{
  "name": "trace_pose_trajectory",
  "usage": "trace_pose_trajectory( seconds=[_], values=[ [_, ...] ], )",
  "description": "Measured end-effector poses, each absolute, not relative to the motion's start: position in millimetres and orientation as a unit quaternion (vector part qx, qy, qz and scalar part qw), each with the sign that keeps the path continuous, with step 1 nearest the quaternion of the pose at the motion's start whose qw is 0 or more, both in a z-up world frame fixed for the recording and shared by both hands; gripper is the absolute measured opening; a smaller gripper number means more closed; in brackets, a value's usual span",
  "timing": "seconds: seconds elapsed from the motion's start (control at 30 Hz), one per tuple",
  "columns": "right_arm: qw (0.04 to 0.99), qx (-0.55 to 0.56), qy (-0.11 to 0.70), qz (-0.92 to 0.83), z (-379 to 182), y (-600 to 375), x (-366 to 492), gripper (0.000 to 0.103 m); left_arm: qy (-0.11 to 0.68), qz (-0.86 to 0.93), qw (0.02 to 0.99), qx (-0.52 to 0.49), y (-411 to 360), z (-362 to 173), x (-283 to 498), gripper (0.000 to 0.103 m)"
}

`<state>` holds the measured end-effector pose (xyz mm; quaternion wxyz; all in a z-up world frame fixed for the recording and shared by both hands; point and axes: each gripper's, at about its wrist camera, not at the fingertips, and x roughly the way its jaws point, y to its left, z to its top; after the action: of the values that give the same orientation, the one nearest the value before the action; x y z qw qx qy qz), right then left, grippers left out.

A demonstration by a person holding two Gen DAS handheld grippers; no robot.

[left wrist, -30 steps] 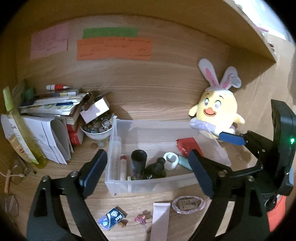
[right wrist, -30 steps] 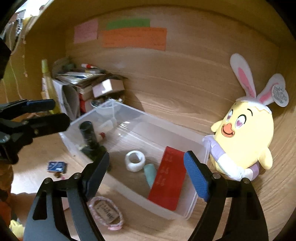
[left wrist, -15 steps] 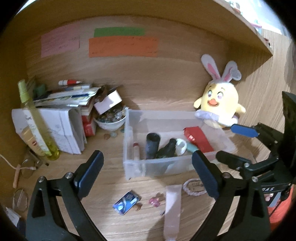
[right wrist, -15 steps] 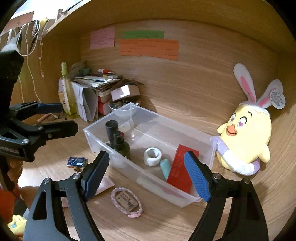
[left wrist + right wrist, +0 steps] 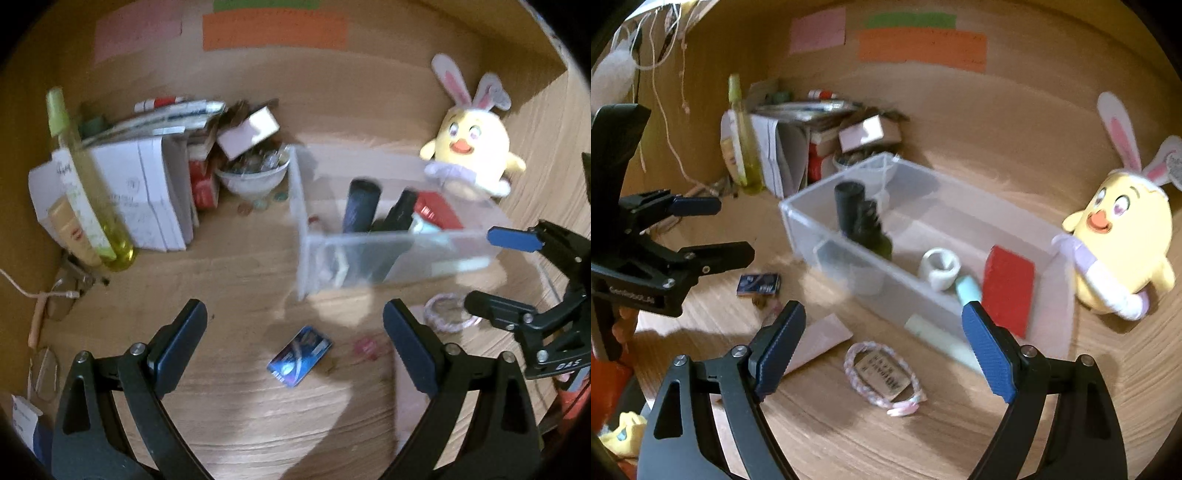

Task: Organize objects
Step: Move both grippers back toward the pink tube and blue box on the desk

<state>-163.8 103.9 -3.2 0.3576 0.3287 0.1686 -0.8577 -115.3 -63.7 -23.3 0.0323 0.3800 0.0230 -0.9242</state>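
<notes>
In the left wrist view the left gripper is standing wide open, holding nothing. Between its fingers, a little right of centre in the lower half of the frame, the blue card is lying flat on the worktop, with its long axis running from lower left to upper right. The left hand is the nearer one to it, I judge.

In the right wrist view the right gripper is opening further, and it is also empty. The bracelet is lying in the lower centre, just beyond the fingertips and between them, so the right hand is the nearer one here.

Farther up, the clear bin is already holding a dark bottle, a white ring and a red box. The plush chick is sitting at the right edge, touching the bin.
</notes>
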Motion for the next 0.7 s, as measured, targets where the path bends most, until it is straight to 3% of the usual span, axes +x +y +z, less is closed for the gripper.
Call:
trace_pose_trajectory(
  seconds=[0.47, 0.7],
  values=[
    [0.400, 0.391, 0.158, -0.814, -35.7, 65.6, -140.6, 0.085, 0.018, -0.906, 0.067, 0.417, -103.6, -58.4, -120.4, 0.096],
    [0.403, 0.413, 0.172, -0.798, -52.0, 48.1, -135.4, 0.085, 0.013, -0.891, 0.077, 0.448, -112.3, -73.7, -137.0, 0.085]
  ],
)
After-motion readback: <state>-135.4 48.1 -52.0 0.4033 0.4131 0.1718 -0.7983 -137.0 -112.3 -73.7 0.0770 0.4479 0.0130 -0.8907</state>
